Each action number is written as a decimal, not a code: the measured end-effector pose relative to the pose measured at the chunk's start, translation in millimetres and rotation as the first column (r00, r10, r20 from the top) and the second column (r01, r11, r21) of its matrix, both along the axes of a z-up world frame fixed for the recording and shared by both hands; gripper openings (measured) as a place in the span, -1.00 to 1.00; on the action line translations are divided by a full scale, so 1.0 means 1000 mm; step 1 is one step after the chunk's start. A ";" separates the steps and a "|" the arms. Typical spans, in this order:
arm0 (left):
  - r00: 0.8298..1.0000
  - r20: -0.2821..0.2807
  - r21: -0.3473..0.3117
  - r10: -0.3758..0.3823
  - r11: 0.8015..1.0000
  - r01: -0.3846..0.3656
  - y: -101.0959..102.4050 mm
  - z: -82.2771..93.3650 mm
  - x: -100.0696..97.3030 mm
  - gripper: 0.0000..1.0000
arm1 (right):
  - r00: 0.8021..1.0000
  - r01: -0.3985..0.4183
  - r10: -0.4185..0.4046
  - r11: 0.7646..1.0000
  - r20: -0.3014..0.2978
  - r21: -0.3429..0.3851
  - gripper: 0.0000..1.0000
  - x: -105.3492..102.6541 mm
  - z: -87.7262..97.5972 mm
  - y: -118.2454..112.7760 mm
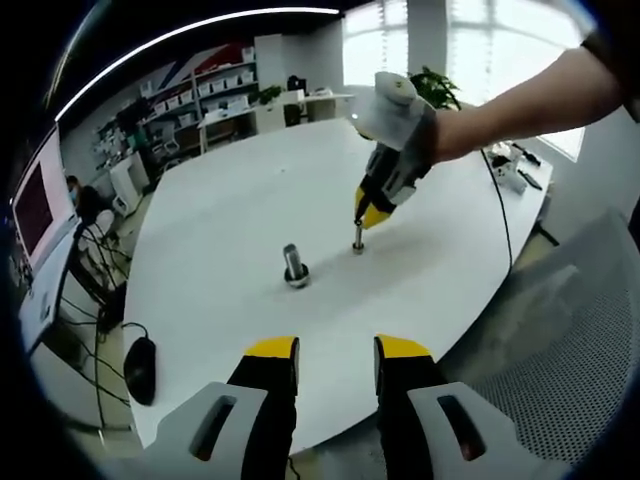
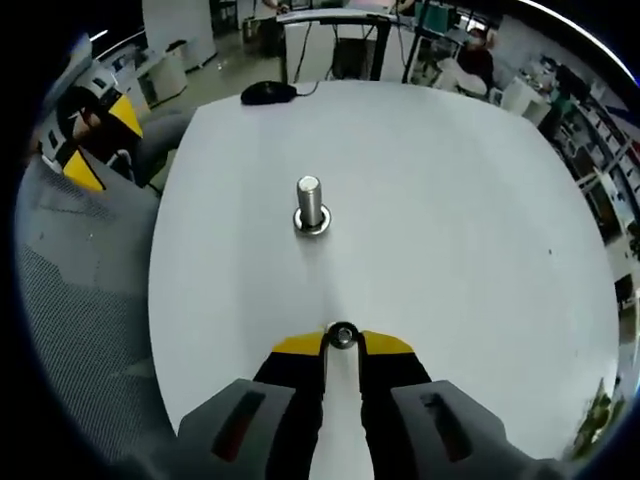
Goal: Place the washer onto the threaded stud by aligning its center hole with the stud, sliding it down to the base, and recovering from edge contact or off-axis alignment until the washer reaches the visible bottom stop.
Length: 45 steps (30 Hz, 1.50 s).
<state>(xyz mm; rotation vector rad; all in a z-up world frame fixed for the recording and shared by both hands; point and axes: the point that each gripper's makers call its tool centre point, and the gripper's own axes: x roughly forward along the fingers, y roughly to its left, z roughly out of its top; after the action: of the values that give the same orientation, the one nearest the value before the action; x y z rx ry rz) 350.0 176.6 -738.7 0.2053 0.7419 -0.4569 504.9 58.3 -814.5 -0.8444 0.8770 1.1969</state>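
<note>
Washer (image 2: pixel 343 336) pinched in right gripper (image 2: pixel 343 345) jaws, stud (image 2: pixel 310 205) apart ahead, mouse (image 2: pixel 268 93) beyond, left gripper (image 1: pixel 336 352) jaws open.

A broad white table (image 1: pixel 220 200) stands in an office with stocked shelves (image 1: pixel 205 95), bright windows (image 1: pixel 500 50) and a ceiling light strip (image 1: pixel 190 30).

Shiny metal stud (image 2: pixel 311 204), matt table (image 2: pixel 450 200)

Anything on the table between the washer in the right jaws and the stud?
Nothing visible. The right gripper holds the washer, and bare white table lies between it and the stud. The mouse sits beyond the stud.
</note>
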 end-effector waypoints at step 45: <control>1.000 -0.024 -0.020 0.007 1.000 -0.007 -0.001 -0.003 -0.001 -0.44 | 0.996 0.062 -0.052 0.988 -0.073 0.140 -0.54 -0.003 0.004 -0.008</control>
<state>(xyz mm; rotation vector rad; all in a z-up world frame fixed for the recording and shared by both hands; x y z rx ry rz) 349.4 176.0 -741.4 0.1792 0.7609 -0.4606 502.1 50.1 -810.7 -0.6621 0.8551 1.2287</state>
